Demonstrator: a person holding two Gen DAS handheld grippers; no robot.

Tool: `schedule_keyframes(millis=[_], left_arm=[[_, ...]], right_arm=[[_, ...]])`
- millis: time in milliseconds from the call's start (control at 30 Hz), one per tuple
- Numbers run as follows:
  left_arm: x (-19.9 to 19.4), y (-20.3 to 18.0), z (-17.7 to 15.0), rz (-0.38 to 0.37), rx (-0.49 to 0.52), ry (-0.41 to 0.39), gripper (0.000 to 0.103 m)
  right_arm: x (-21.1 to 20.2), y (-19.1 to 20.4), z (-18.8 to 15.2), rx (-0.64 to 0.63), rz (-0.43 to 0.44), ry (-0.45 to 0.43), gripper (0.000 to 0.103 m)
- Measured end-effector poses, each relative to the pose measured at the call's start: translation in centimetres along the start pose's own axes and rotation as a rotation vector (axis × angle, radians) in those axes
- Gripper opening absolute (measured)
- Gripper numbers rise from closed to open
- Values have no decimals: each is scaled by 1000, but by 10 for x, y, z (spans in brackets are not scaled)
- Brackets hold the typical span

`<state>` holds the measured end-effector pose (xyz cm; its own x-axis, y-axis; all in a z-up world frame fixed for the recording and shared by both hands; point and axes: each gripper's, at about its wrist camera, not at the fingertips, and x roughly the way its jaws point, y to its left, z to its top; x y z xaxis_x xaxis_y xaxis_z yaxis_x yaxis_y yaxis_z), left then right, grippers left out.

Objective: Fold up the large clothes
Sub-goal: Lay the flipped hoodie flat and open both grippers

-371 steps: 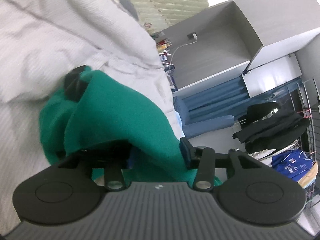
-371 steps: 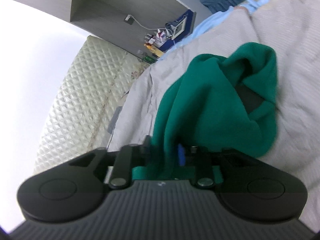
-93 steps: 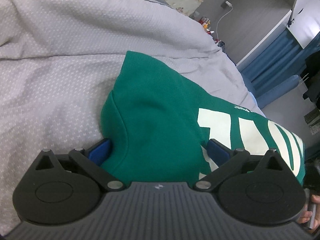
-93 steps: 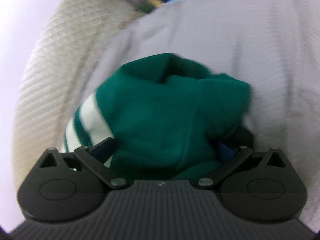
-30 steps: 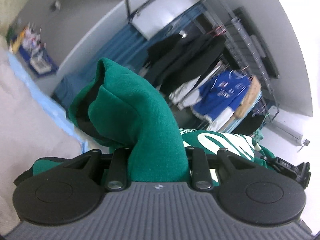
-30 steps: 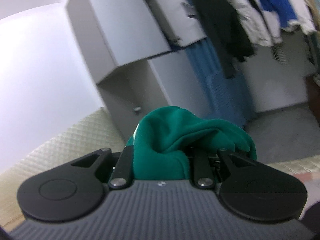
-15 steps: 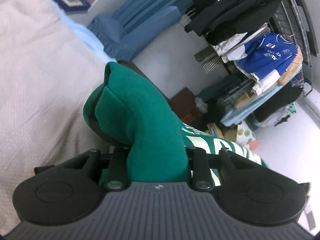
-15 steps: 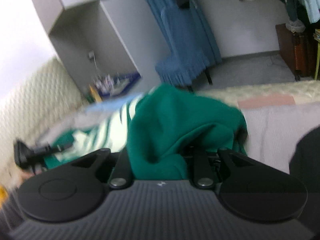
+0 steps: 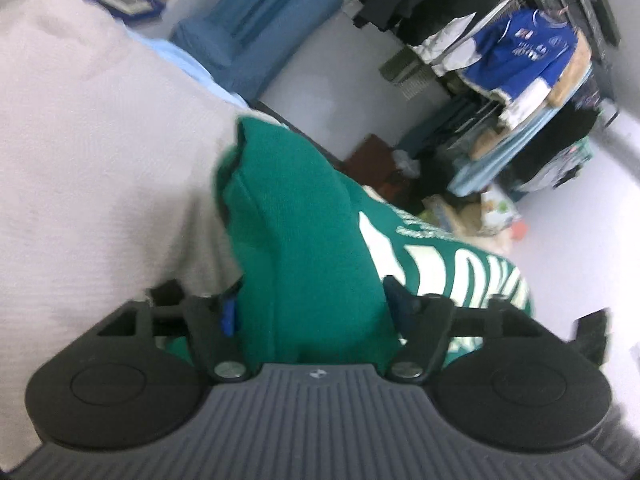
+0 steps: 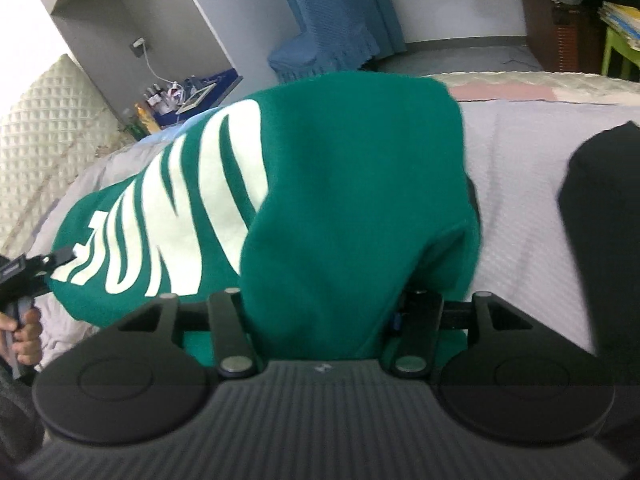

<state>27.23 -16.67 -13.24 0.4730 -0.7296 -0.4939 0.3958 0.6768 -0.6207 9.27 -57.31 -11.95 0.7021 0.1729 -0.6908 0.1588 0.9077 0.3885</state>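
Note:
A green sweatshirt (image 9: 304,240) with large white lettering (image 10: 192,208) hangs stretched between my two grippers over the grey bedspread (image 9: 80,152). My left gripper (image 9: 310,312) has its jaws partly apart, with a thick bunch of green cloth between the blue pads. My right gripper (image 10: 320,312) holds the other end, its fingers hidden by the cloth. In the right wrist view the left gripper (image 10: 36,268) shows at the far end of the sweatshirt.
A blue chair (image 9: 256,52) and blue curtain stand beyond the bed. A clothes rack with a blue jersey (image 9: 524,56) and dark coats is at the right. A shelf nook with small items (image 10: 180,92) and a quilted headboard (image 10: 36,112) are behind. A dark shape (image 10: 600,240) is at the right.
Both grippers have swung down toward the bed with the sweatshirt. The lettered front now faces up and lies spread between them. The left jaws have widened a little.

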Motion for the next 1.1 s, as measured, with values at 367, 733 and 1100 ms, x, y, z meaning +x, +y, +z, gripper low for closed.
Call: schedule_keyframes(millis=[367,733,1100], left_arm=[[-70,-77,9,224,174,-160,79],[17,-134,13,275,298,-147,79],[88,-87,-18,343,342,-67,79]], right_arm=[[-68,42,20,-53,-91,-277,71],[7,87,33,-174,-81,-294,68],[57,73,-4,-229,-126,-310,66]])
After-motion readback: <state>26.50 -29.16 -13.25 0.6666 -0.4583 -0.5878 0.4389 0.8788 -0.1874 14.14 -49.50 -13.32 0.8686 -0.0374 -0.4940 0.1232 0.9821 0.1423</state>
